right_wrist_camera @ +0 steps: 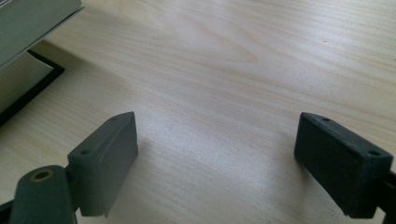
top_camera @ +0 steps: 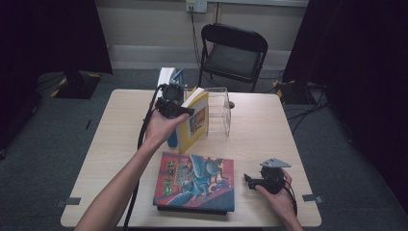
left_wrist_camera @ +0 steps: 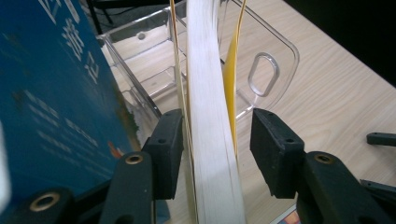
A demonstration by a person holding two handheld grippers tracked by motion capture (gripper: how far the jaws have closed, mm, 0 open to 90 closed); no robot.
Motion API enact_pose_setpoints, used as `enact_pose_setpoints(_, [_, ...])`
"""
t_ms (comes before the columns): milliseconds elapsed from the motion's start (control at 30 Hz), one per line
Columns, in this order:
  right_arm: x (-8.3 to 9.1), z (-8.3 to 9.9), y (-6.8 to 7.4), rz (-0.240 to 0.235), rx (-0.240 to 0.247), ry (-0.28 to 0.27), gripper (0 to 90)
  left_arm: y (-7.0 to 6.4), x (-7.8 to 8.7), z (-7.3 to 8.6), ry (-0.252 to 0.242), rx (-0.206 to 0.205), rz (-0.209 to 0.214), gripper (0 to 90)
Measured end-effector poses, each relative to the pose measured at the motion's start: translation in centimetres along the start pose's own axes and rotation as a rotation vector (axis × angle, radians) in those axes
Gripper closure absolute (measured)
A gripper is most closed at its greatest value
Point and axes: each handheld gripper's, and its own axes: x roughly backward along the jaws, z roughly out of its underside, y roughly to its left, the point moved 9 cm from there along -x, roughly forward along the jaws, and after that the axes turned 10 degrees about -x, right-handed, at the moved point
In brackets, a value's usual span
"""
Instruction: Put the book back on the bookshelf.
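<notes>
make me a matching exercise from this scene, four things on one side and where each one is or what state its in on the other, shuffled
Things:
1. yellow book
2. colourful book
3. clear plastic bin
4. right gripper

Places or states:
A. lying flat on the table's near edge
B. open above bare wood
C. upright between the left gripper's jaws
D. empty, behind the upright books

Pairs: 1-C, 2-A, 3-D, 4-B

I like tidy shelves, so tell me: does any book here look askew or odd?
Yes. The yellow book leans tilted beside the blue book, covers splayed from its pages, between the left gripper fingers. The clear bin looks intact.
</notes>
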Motion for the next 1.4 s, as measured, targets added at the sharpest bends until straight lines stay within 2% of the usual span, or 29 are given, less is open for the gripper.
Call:
enact_pose_setpoints(33, [0.0,0.0,0.0,0.000,0.000,0.000,13.2,0.0,0.0,-0.1,0.023,0.009,0.006,55.1])
enact_pose_setpoints(67, [0.0,0.0,0.0,0.000,0.002,-0.001,13.2,0.0,-0.1,-0.2,0.068,0.012,0.017,55.9])
enact_pose_setpoints(133, [0.0,0.0,0.0,0.000,0.002,-0.001,13.2,0.3,-0.3,-0.5,0.118,0.008,0.001,58.2])
enact_pose_setpoints(233, [0.0,0.0,0.0,0.000,0.001,-0.001,13.2,0.2,-0.9,-0.4,0.228,0.008,0.037,60.5])
enact_pose_setpoints(433, [-0.1,-0.1,0.1,-0.002,0.002,0.000,13.2,0.1,-1.7,-0.5,0.333,0.037,0.037,67.8])
enact_pose_setpoints(467, [-0.1,-0.1,0.1,-0.003,0.002,0.000,13.2,0.1,-2.0,-0.3,0.369,0.037,0.053,67.8])
enact_pose_setpoints(500, [-0.1,-0.1,0.1,-0.003,0.002,0.001,13.2,0.2,-2.1,-0.2,0.390,0.041,0.050,67.7])
enact_pose_setpoints(567, [-0.1,-0.1,0.1,-0.003,0.003,0.001,13.2,0.4,-2.2,-0.3,0.388,0.053,0.042,67.8])
enact_pose_setpoints(700, [-0.1,-0.1,0.1,-0.004,0.003,0.002,13.2,0.5,-2.7,0.3,0.418,0.050,0.032,68.4])
enact_pose_setpoints(833, [-0.1,-0.1,0.1,-0.004,0.003,0.002,13.1,0.5,-3.1,0.9,0.435,0.021,0.039,67.5])
enact_pose_setpoints(867, [-0.1,-0.1,0.1,-0.004,0.003,0.002,13.1,0.4,-3.2,0.9,0.434,0.032,0.039,69.4])
enact_pose_setpoints(933, [-0.1,-0.1,0.1,-0.004,0.003,0.002,13.2,0.6,-3.1,0.9,0.441,0.021,0.014,74.8])
enact_pose_setpoints(1133, [-0.2,-0.1,0.1,-0.005,0.006,0.002,13.0,0.8,-3.2,0.7,0.411,0.075,0.012,75.7])
enact_pose_setpoints(1233, [-0.2,-0.2,0.2,-0.005,0.007,0.002,13.0,1.1,-3.3,0.3,0.394,0.075,0.005,75.7])
enact_pose_setpoints(1267, [-0.2,-0.2,0.2,-0.006,0.007,0.003,13.0,1.0,-3.3,0.1,0.393,0.087,-0.006,75.7])
enact_pose_setpoints(1333, [-0.2,-0.2,0.2,-0.005,0.007,0.002,13.0,1.0,-3.1,-0.2,0.397,0.062,-0.029,75.7])
enact_pose_setpoints(1400, [-0.3,-0.2,0.2,-0.006,0.006,0.002,13.0,1.0,-3.0,-0.6,0.388,0.085,-0.033,75.7])
